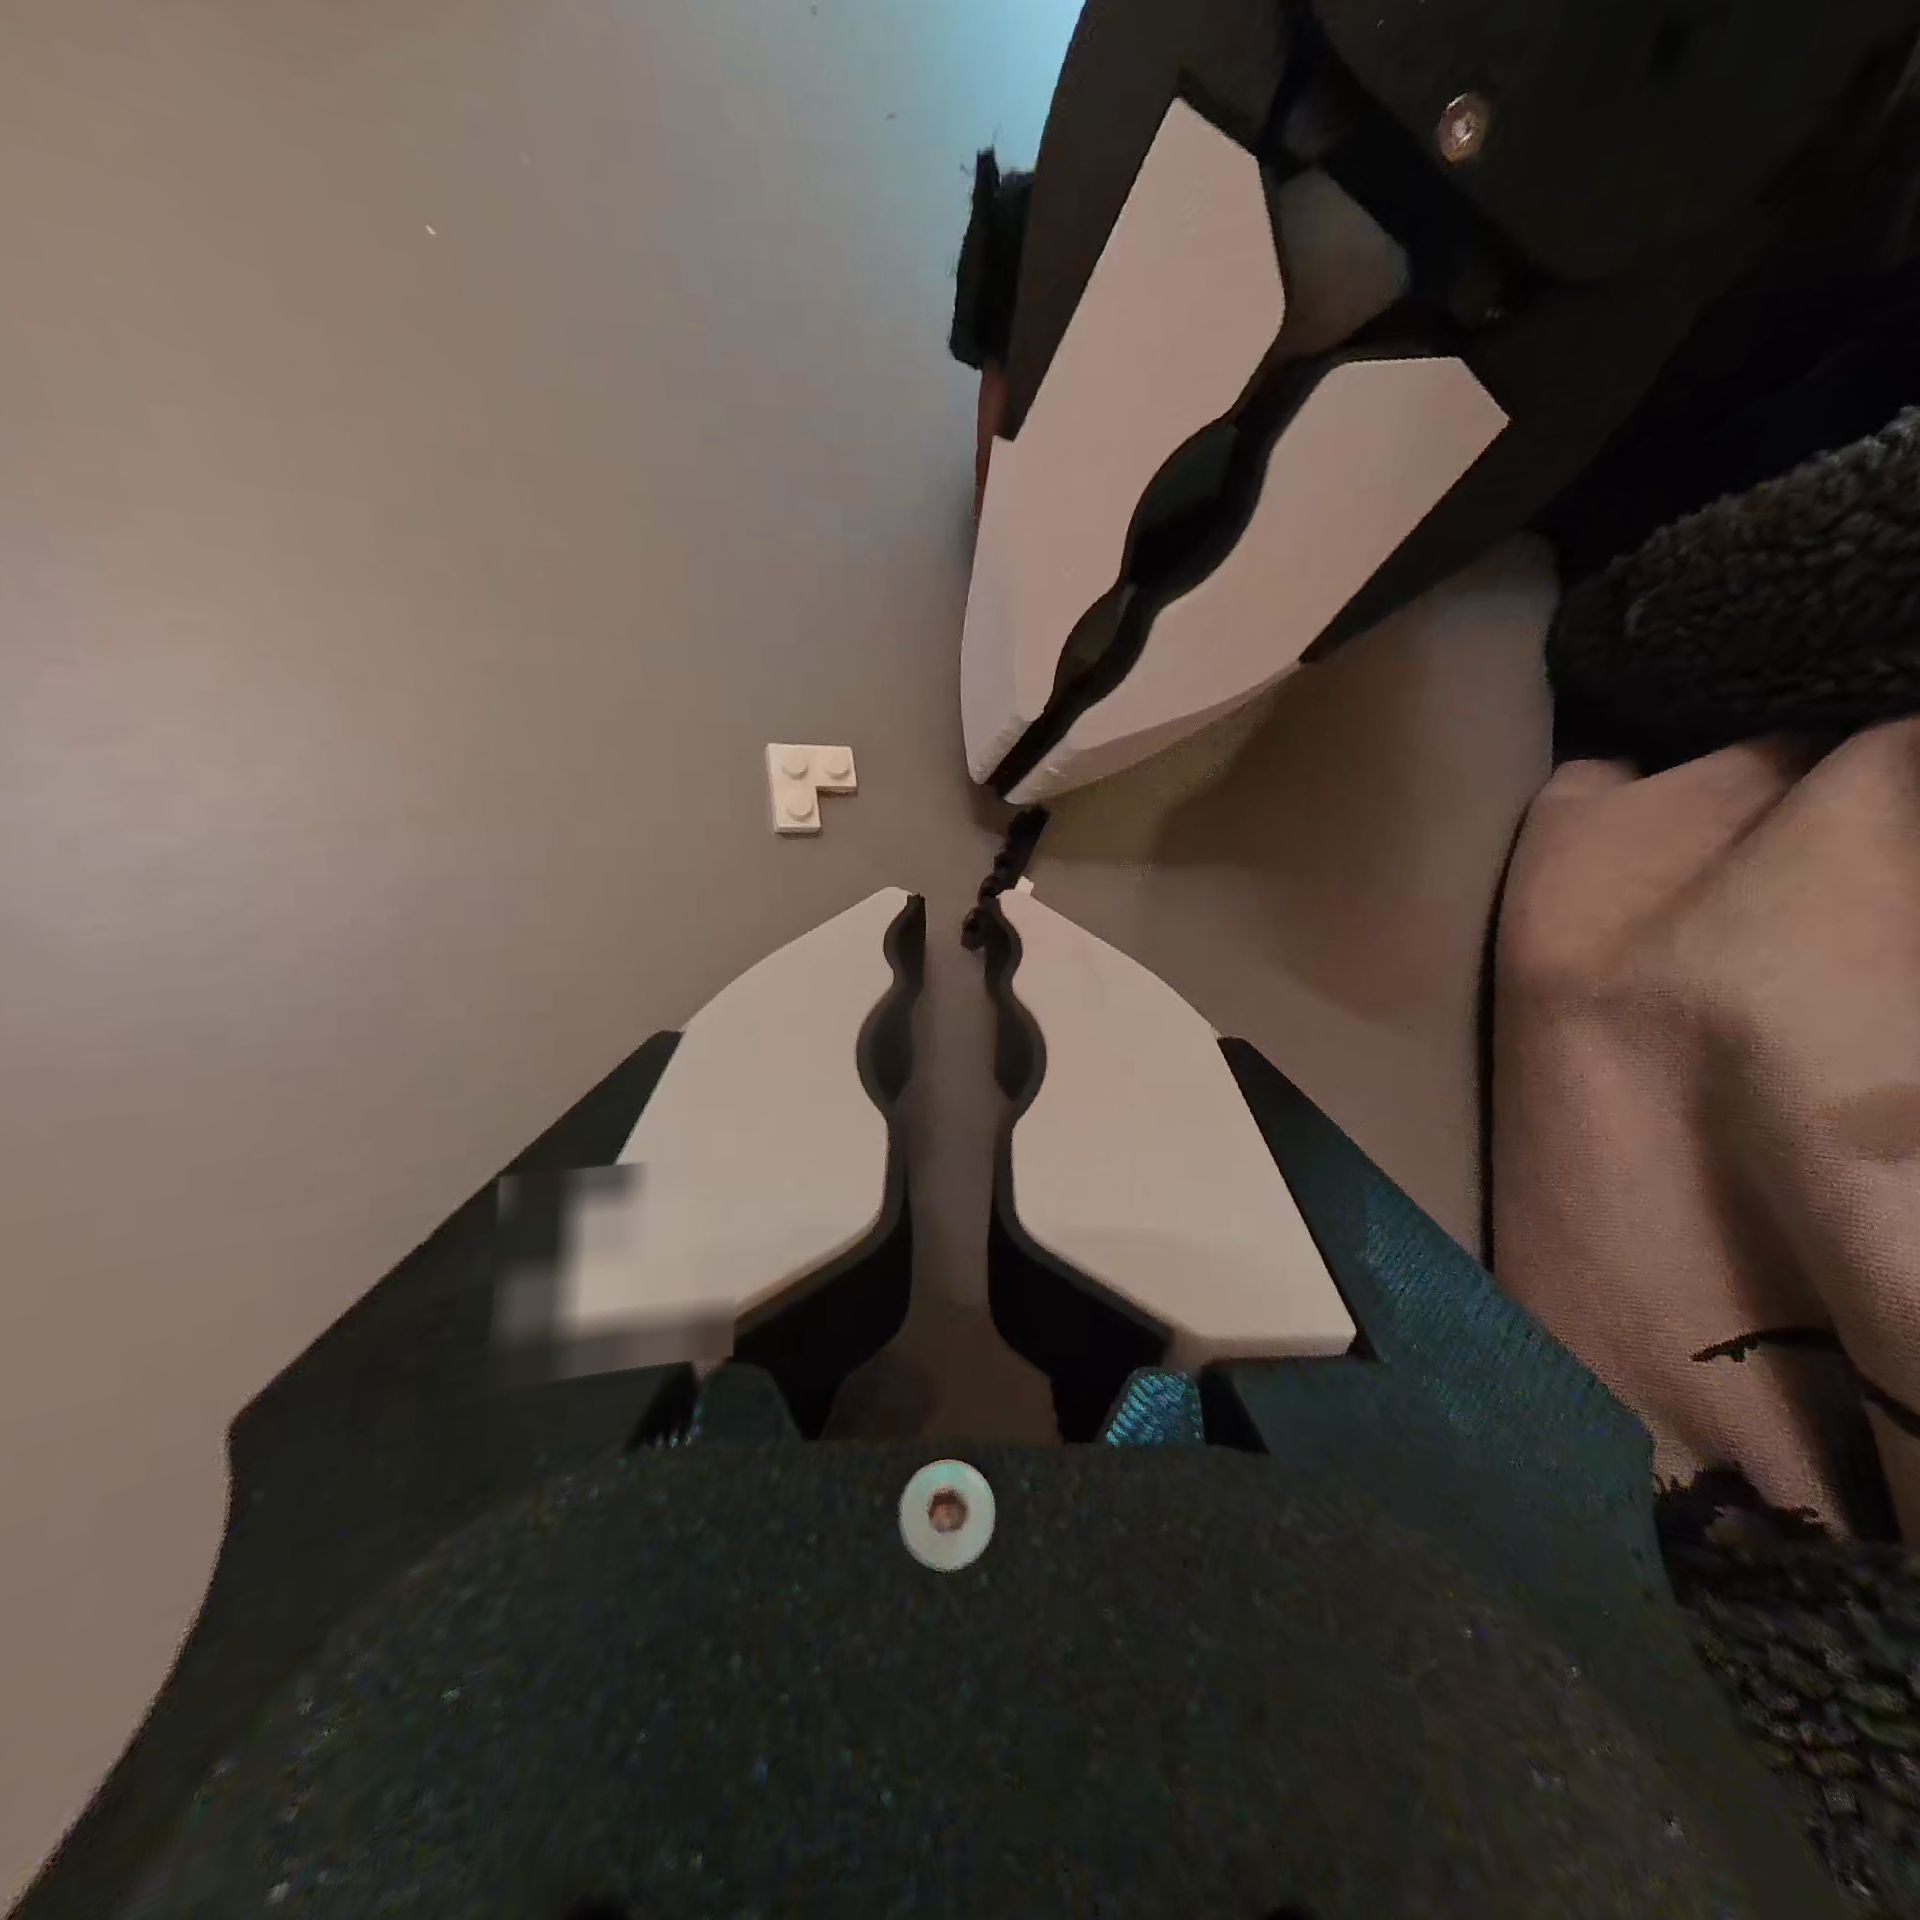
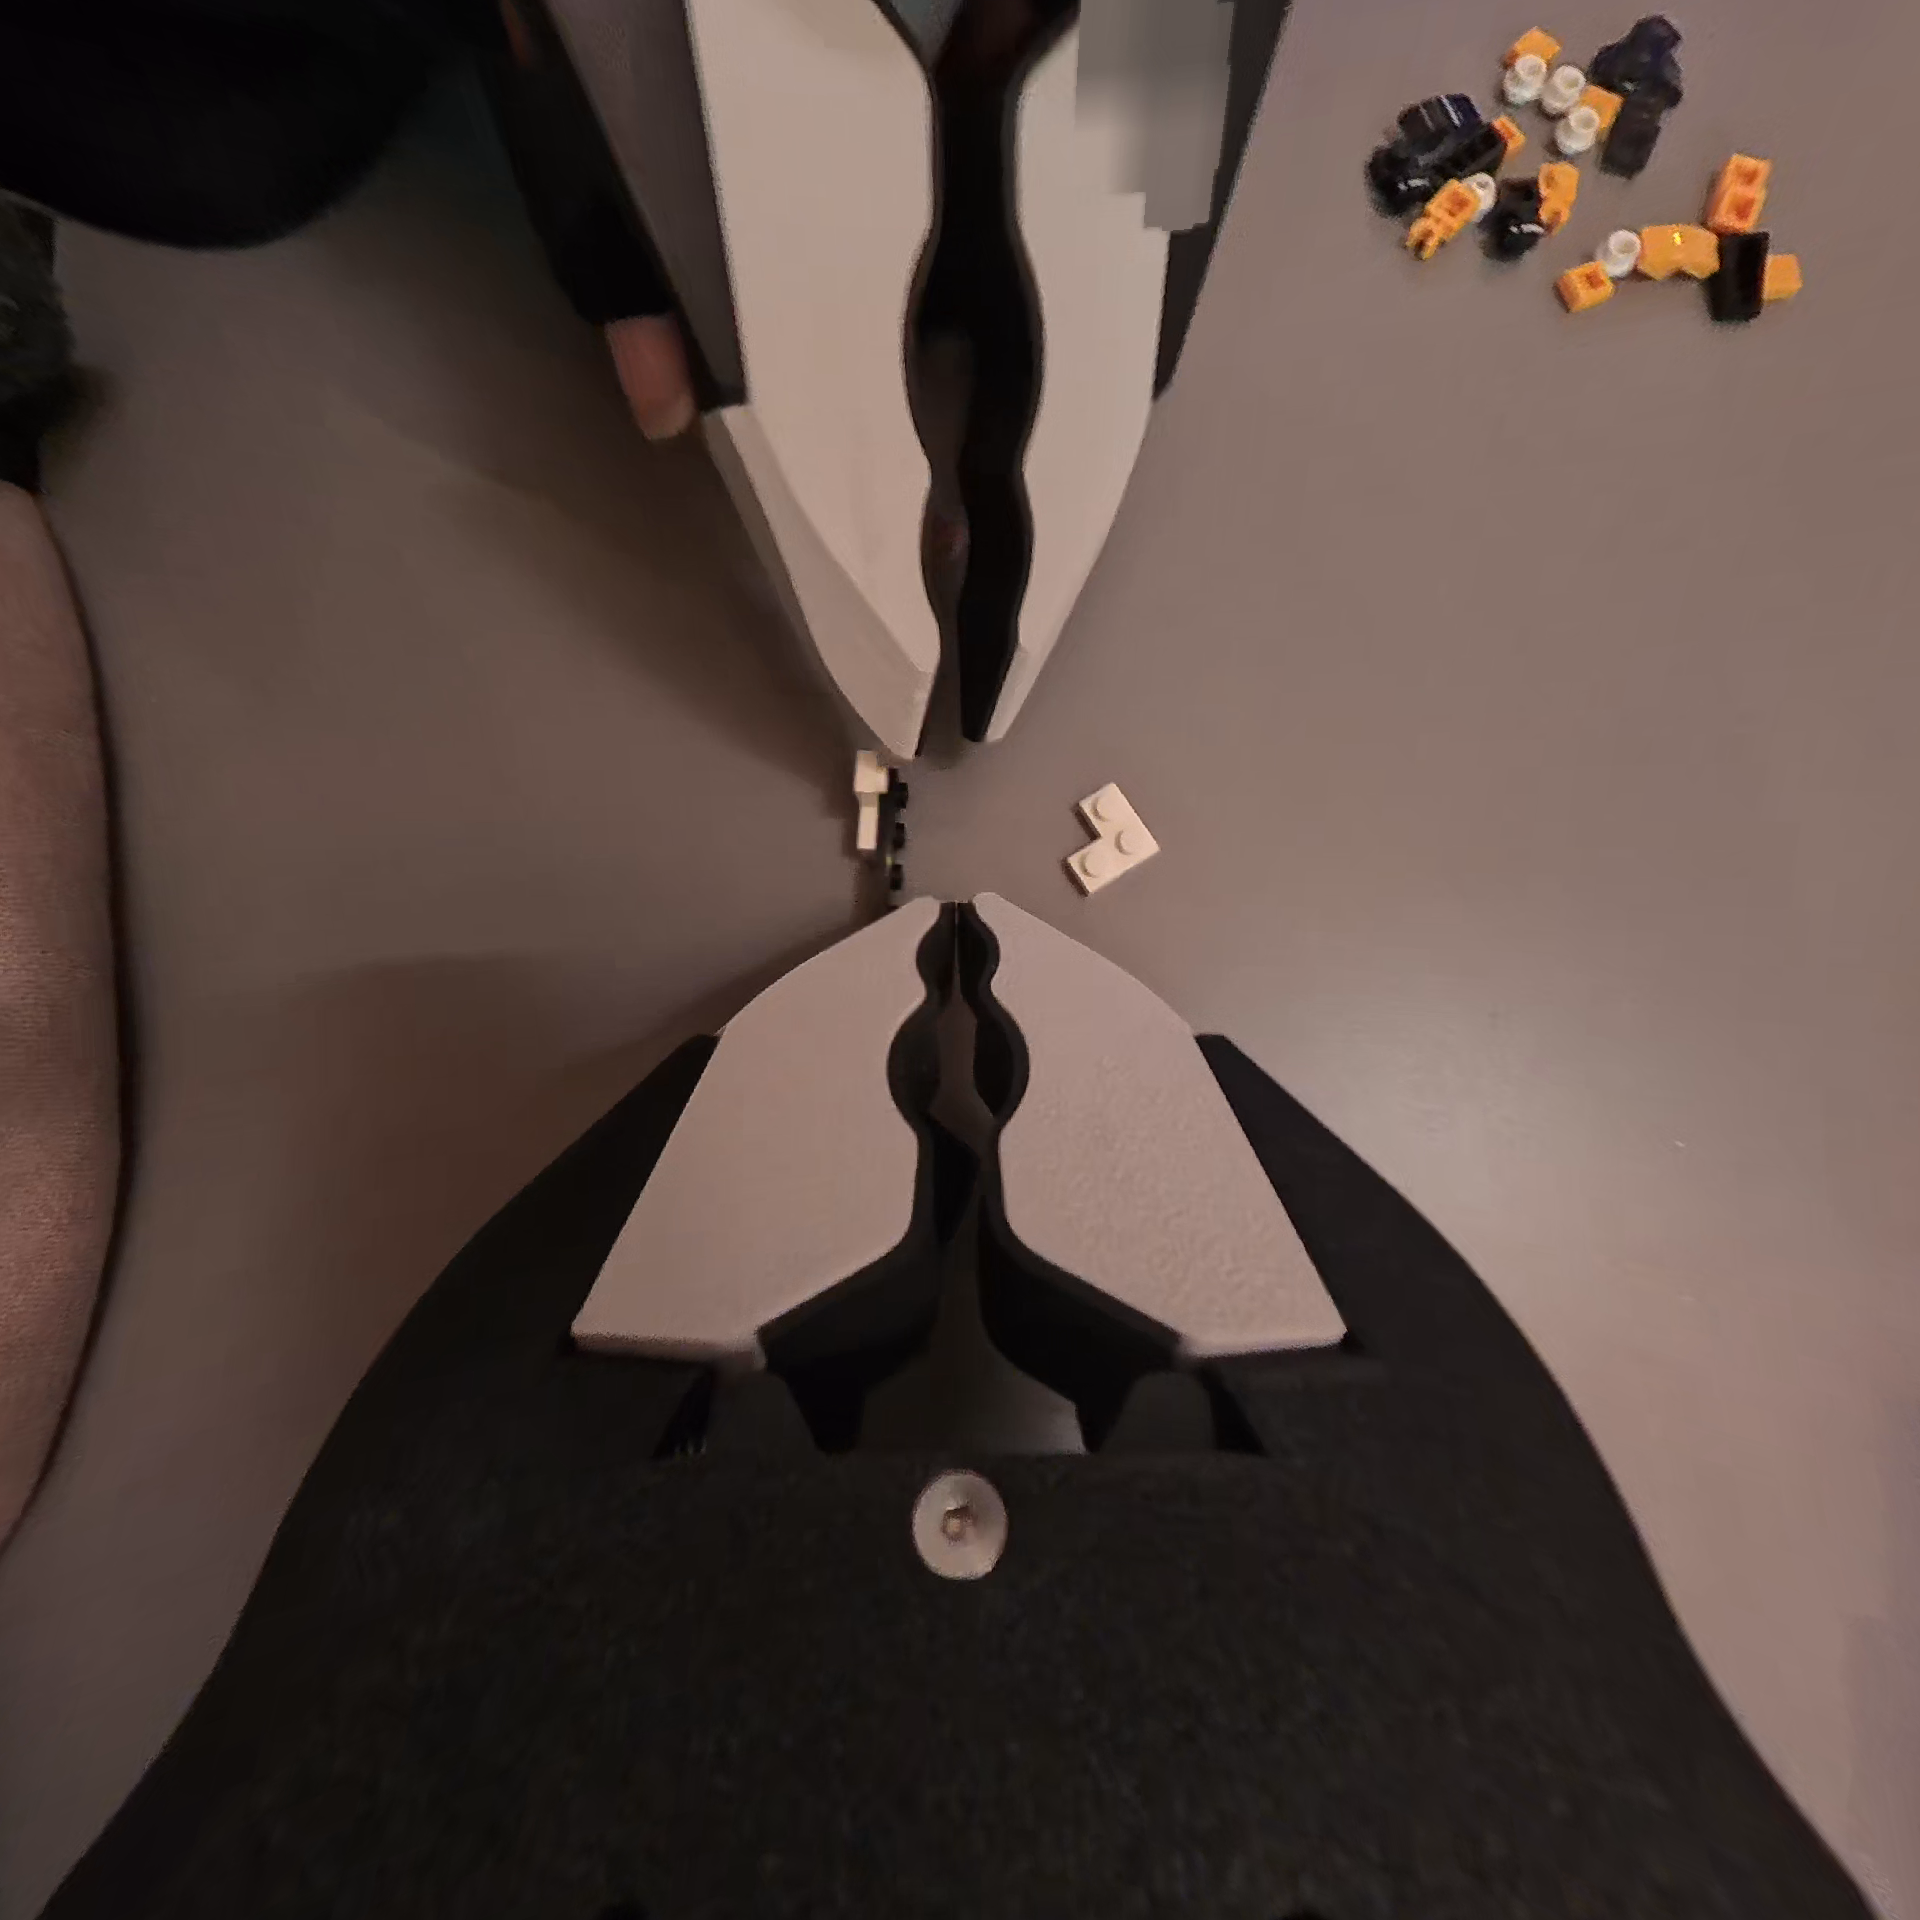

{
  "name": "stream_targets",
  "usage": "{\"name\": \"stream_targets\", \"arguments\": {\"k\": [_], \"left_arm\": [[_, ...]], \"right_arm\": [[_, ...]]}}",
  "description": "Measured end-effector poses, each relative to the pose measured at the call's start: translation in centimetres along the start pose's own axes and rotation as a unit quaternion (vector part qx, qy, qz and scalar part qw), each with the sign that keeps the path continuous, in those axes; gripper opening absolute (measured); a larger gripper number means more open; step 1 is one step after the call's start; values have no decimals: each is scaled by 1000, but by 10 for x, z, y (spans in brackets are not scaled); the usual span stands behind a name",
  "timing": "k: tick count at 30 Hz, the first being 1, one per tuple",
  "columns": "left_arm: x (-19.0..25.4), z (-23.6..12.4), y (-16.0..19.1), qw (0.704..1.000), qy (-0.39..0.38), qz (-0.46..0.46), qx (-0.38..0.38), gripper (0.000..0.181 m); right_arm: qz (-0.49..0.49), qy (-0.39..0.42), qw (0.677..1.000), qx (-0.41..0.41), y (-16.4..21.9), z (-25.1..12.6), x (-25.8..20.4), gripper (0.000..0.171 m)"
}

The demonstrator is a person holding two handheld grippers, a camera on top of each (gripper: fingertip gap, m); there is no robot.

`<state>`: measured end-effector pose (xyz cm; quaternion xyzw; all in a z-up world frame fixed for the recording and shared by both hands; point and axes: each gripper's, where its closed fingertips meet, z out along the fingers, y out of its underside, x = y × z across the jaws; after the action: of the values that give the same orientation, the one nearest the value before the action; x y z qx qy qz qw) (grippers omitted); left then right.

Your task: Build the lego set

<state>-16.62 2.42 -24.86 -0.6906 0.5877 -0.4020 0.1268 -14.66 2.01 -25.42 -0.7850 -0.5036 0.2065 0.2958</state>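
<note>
A thin black studded plate (image 1: 1003, 878) hangs in the air between the two grippers; in the right wrist view (image 2: 896, 836) a small white piece (image 2: 864, 816) sits on its side. My right gripper (image 2: 954, 904) is shut, and in the left wrist view (image 1: 1003, 790) its tips pinch one end of the plate. My left gripper (image 1: 968, 896) is open by a narrow gap, and the plate's other end touches the inner side of its right fingertip (image 1: 1029, 914). A white L-shaped plate (image 1: 810, 788) lies flat on the grey table, also seen in the right wrist view (image 2: 1112, 840).
A pile of loose orange, black and white bricks (image 2: 1590, 156) lies on the grey table (image 2: 1455, 727) at the far right. A person's hand (image 1: 1683, 1091) in a dark fuzzy sleeve (image 1: 1756, 623) holds the right gripper. My two grippers' fingertips are within a few centimetres of each other.
</note>
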Motion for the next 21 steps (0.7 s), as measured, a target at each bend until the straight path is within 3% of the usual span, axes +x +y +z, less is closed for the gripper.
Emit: {"name": "stream_targets", "arguments": {"k": [5,10,12,16,21], "left_arm": [[13,-7,-5,997,21,67,14,15],[15,4,1,992,-6,127,-10,17],[14,5,0,994,-5,106,-7,0],[4,4,3,999,25,-20,-20,0],[-15,1,-2,999,-5,-46,-13,3]], "right_arm": [[3,-8,1000,24,-6,-5,0,4],[-8,30,999,11,1,-4,14,8],[-17,48,999,17,-1,-6,22,8],[-30,49,998,7,2,-7,29,8],[-88,-8,996,21,-12,-9,6,9]]}}
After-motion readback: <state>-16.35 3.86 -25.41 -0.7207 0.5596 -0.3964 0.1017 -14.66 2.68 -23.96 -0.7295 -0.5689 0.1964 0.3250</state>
